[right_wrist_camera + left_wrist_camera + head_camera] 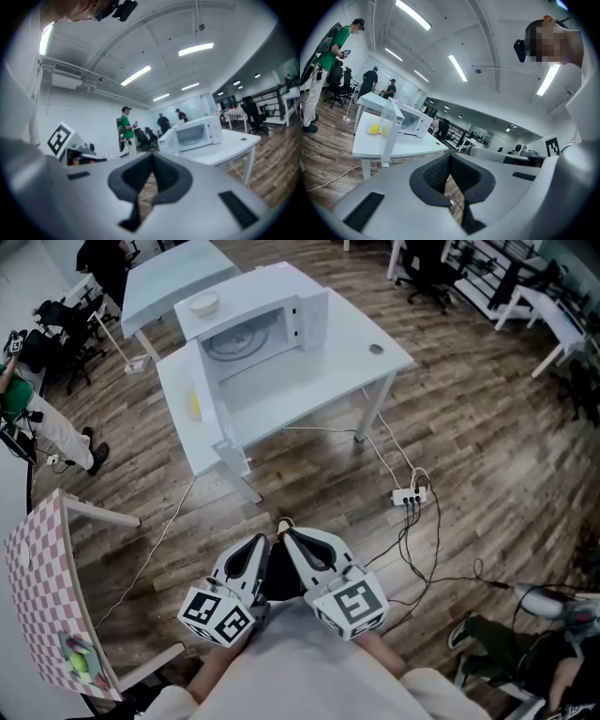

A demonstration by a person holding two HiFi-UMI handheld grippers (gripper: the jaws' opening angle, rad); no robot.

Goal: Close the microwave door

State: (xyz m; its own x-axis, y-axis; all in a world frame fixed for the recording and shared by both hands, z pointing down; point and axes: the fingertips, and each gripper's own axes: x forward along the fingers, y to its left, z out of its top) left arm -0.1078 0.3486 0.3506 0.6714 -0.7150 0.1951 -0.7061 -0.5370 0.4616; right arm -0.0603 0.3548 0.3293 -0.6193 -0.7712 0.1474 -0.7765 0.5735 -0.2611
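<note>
head view: microwave (248,329) sits on the white tabletop (319,381), well away from the person across open wood floor. its door (211,399) is swung fully open toward the tabletop's near-left edge, cavity and turntable exposed. task not started, door nowhere near the latch side. a plate with a yellow thing (194,404) lies on the tabletop just behind the open door, seen through the glass. a pale bowl (203,304) rests on top of the microwave. neither looks to be in the door's swing path, but that's a guess from this angle.

left tongs (262,545) and right tongs (292,540) are tucked low against the person's body, side by side, tips nearly touching each other. likely a resting carry pose while standing back, not a reach. left gripper view: tongs pressed together at the tips, nothing between them, only floor showing through the gap behind. right gripper view: same, tips met, nothing held. closed tips probably suit a push on the door's outer face rather than a grab.

next call: walk up, get round the outside of the door, push it toward the cavity. a power strip (410,495) and loose cables lie on the floor to the right of the path, possible trip risk. another person in green stands off at the left, well clear.
</note>
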